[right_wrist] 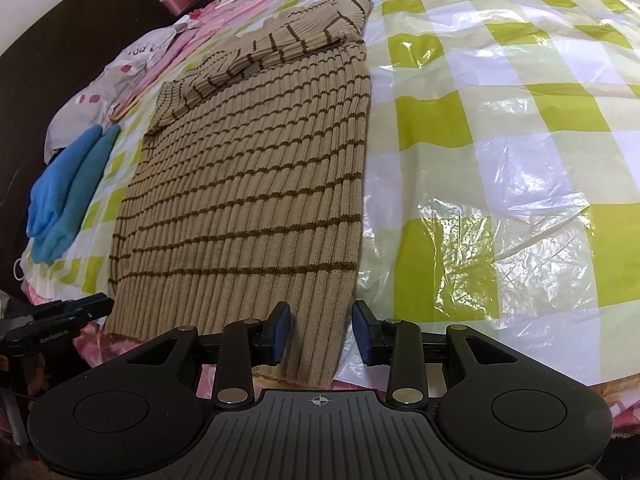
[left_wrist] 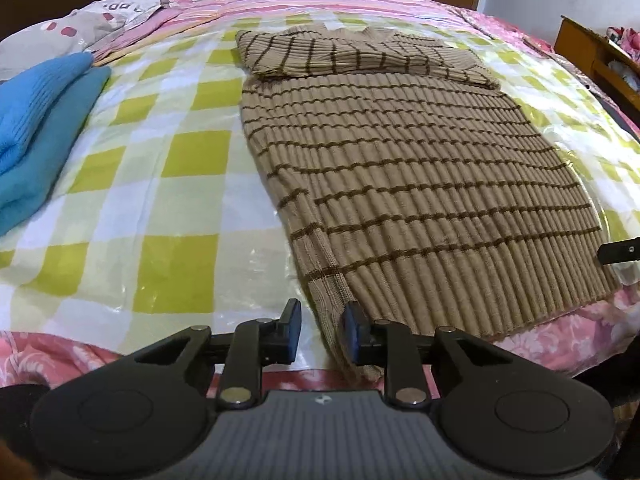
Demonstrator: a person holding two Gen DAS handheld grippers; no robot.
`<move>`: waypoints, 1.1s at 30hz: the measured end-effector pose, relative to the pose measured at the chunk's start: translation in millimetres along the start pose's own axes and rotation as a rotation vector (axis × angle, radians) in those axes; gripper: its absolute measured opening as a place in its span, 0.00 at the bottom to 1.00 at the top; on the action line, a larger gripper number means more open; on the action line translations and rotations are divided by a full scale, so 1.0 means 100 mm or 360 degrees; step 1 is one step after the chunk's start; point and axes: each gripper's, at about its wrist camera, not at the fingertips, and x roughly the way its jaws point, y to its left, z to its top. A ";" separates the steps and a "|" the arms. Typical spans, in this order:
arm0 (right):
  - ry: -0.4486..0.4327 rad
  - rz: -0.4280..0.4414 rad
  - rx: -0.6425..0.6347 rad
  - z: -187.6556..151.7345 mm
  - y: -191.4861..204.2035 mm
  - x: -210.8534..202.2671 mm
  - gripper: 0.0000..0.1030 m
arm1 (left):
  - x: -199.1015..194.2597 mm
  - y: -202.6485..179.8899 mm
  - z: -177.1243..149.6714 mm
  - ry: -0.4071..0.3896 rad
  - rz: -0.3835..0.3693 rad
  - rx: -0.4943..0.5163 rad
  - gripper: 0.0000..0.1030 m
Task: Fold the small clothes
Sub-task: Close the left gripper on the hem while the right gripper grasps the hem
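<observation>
With the tan striped sweater [left_wrist: 400, 168] flat on the bed's checked plastic sheet [left_wrist: 168, 168], sleeves folded at 12 o'clock, both the left gripper [left_wrist: 320, 332] and right gripper [right_wrist: 322, 330] straddle hem corners unclamped, so a shallow bite risks slipping off or snagging plastic.

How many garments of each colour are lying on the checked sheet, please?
Tan striped sweater: 1
Blue folded garments: 2, as far as the folds show
Total: 3
</observation>
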 end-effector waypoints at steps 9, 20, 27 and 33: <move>0.0005 -0.0007 -0.0011 0.00 0.03 0.02 0.33 | 0.05 0.01 0.03 0.0062 -0.0057 -0.0023 0.21; -0.0124 0.0094 0.0211 0.00 -0.09 -0.16 0.05 | -0.14 0.40 0.04 -0.0093 -0.0138 -0.0384 0.12; -0.0335 0.0158 0.0296 0.01 -0.11 -0.53 0.05 | -0.33 0.57 -0.02 -0.0235 -0.0169 -0.0511 0.12; -0.0331 0.0043 0.0359 -0.12 -0.16 -0.57 0.04 | -0.42 0.56 -0.15 -0.0231 -0.0201 -0.0521 0.12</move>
